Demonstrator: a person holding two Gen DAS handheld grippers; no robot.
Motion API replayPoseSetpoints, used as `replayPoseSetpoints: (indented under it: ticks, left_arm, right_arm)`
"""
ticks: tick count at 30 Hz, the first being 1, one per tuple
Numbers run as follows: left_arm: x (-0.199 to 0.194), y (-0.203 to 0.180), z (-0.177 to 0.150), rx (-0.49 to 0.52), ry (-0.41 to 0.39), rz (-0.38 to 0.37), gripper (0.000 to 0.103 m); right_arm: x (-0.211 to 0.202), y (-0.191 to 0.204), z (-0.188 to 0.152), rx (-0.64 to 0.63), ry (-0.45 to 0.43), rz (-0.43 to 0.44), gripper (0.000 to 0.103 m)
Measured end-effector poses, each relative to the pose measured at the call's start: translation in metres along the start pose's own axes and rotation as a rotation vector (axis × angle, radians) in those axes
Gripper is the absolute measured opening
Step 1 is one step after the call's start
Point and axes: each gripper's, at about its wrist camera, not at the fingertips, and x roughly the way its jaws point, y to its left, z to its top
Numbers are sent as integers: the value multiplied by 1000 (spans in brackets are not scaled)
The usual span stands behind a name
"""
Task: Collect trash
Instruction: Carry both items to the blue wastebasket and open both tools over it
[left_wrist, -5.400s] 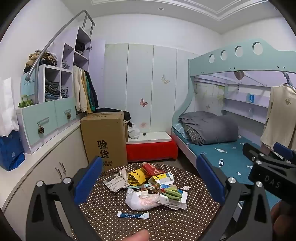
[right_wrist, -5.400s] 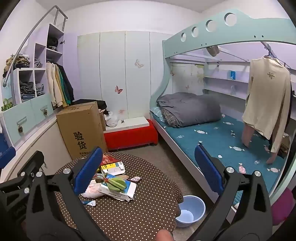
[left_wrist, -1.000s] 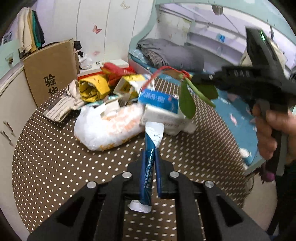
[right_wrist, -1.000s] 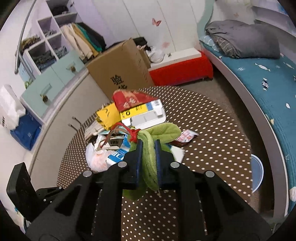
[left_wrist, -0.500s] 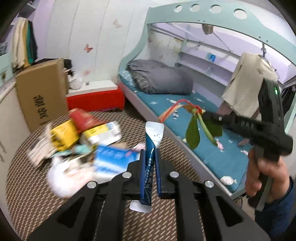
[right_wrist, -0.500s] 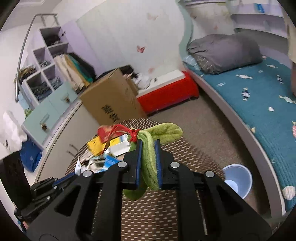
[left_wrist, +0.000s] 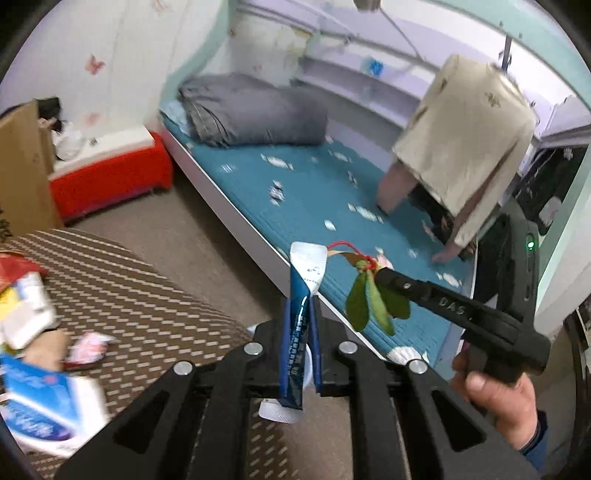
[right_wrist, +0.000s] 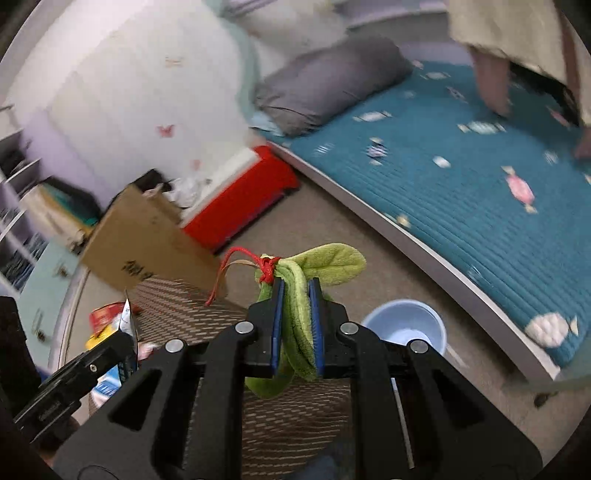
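You held the blue sachet (left_wrist: 300, 332) clamped mid-length in your left gripper (left_wrist: 300, 325); it looked light and limp. Your right gripper (right_wrist: 295, 317) squeezed the soft green leaves (right_wrist: 295, 325), above the blue bin (right_wrist: 404, 326).

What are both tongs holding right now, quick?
Left tongs: closed on the blue tube.
Right tongs: closed on the green fabric leaves tied with red cord.

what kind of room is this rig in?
Most likely a child's bedroom: a bed with a teal candy-print mattress and a rolled grey duvet, butterfly stickers on the wall panels, and a beige sweater hanging from the rail above.
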Motion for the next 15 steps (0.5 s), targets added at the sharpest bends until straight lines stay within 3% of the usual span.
replayPoseSetpoints:
  ticks: [9,15]
  left_arm:
    - [122,-20,1,1,205,-11,10]
    - [184,-24,-6,14,338,-9,11]
  right_arm:
    - [66,-73,-9,187,103,-95,14]
    - [110,-102,-17,278,177,-103,17]
